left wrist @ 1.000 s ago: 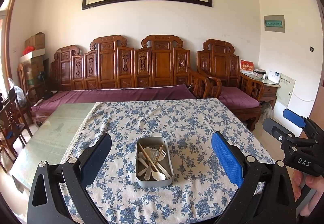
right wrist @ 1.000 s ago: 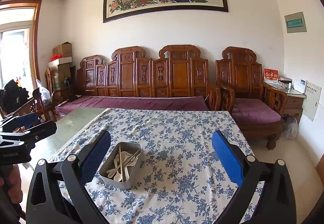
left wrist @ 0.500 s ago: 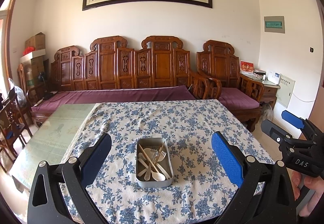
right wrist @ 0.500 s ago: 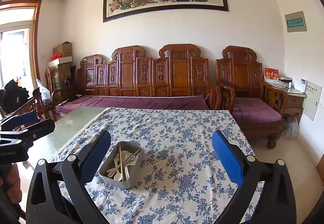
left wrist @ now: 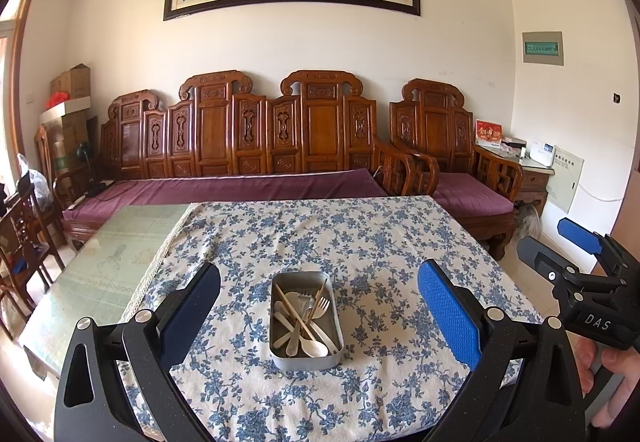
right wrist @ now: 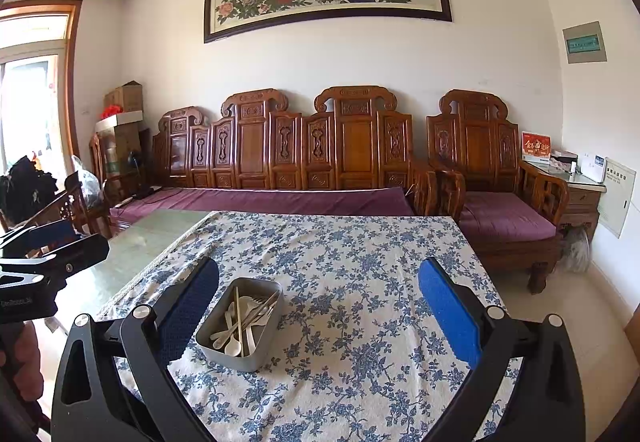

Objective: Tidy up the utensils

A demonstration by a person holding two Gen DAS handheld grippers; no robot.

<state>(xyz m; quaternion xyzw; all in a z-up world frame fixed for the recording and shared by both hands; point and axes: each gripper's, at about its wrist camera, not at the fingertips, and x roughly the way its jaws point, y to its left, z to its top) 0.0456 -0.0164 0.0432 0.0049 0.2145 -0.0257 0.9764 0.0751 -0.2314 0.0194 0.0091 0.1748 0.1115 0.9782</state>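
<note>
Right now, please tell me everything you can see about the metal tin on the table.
The tin is a shallow rectangular box with rounded corners, dull grey metal by its look, with no lid on it. It sits flat on the tablecloth, near the front edge. Inside lie pale spoons, a fork and chopsticks, jumbled and crossing. Both the left gripper and the right gripper are open and apart from it.

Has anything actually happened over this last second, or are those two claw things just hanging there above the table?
Almost nothing. In the left view, the right gripper at the edge has drifted very slightly lower. Nothing was grabbed or released: both it and the left gripper stay wide open and empty, and the metal tin with its utensils has not moved on the floral tablecloth.
</note>
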